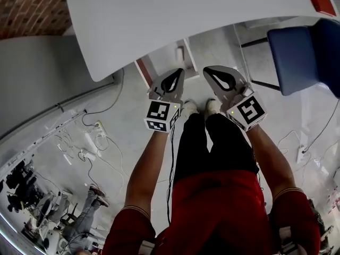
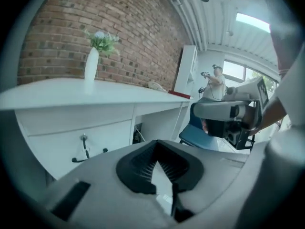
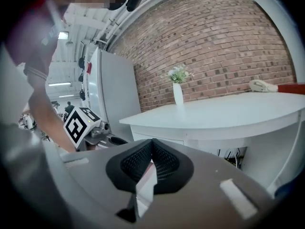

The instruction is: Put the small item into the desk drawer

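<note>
A white desk (image 1: 186, 15) fills the top of the head view. Its closed drawer front (image 2: 76, 130) carries a small key or handle (image 2: 84, 144). On the desktop lie a small white item (image 3: 259, 86) and a red thing (image 3: 291, 88), far from both grippers. A white vase with flowers (image 2: 92, 63) stands on it too. My left gripper (image 1: 171, 82) and right gripper (image 1: 222, 79) hang side by side below the desk's edge, above the person's shoes. Both are shut, with nothing between the jaws in the left gripper view (image 2: 159, 168) or the right gripper view (image 3: 148, 168).
A blue chair (image 1: 297, 57) stands to the right of the desk. Cables and a power strip (image 1: 90, 142) lie on the floor at the left. A brick wall (image 3: 205, 42) runs behind the desk, with a tall white cabinet (image 3: 109, 94) beside it. Another person (image 2: 217, 80) stands far off.
</note>
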`<state>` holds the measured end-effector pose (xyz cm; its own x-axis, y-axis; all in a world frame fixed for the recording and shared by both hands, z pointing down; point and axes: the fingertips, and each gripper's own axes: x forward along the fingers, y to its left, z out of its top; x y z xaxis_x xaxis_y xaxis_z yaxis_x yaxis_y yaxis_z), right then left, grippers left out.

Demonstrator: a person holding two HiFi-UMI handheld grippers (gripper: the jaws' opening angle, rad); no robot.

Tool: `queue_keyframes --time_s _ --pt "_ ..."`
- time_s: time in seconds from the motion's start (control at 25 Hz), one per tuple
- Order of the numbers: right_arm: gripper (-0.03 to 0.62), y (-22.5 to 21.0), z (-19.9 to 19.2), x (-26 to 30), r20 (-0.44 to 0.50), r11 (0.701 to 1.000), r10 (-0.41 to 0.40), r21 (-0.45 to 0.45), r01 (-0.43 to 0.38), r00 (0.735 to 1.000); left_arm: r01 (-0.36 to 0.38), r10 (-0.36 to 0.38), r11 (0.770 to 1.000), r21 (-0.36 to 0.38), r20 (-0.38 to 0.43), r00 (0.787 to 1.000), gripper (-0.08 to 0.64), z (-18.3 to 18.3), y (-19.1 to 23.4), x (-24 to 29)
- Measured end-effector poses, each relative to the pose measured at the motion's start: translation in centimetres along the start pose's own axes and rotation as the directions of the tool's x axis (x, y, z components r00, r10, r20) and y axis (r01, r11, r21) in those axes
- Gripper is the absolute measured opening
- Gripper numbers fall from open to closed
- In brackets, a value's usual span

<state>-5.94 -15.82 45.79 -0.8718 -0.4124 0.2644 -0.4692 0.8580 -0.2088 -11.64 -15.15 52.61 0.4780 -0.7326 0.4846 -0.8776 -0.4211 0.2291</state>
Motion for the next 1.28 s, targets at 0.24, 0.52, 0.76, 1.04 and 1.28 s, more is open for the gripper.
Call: queue_keyframes --time_s 0.24,0.52,0.76,1.04,1.28 --pt "0.006 2.5 6.0 -3.9 0.080 0.999 -0.004 0.046 0.001 0.997 0.009 -0.022 0.996 0.087 0.153 0.988 0.006 8.5 -4.8 -6.1" --pt "0.006 5.2 11.9 -8.0 0.157 1.000 0.014 0.025 -0.018 0.987 -0.012 -0.028 0.993 0.121 0.323 0.946 0.005 15.8 -8.9 -12.3" --pt "0.006 7.4 15.7 -12.6 0.223 1.000 0.014 0.002 -0.014 0.975 -0.036 -0.044 0.981 0.189 0.404 0.914 0.006 20.3 -13.8 -16.9" --pt "0.005 8.5 19.4 -14.1 0.294 0.999 0.031 -0.046 -0.018 0.955 -0.056 -0.057 0.971 0.233 0.453 0.890 0.006 22.8 -15.7 -18.9" --pt "0.005 9.5 20.8 -15.0 0.320 0.996 0.046 -0.087 -0.019 0.946 -0.064 -0.061 0.968 0.244 0.475 0.878 0.006 23.9 -16.7 -20.0"
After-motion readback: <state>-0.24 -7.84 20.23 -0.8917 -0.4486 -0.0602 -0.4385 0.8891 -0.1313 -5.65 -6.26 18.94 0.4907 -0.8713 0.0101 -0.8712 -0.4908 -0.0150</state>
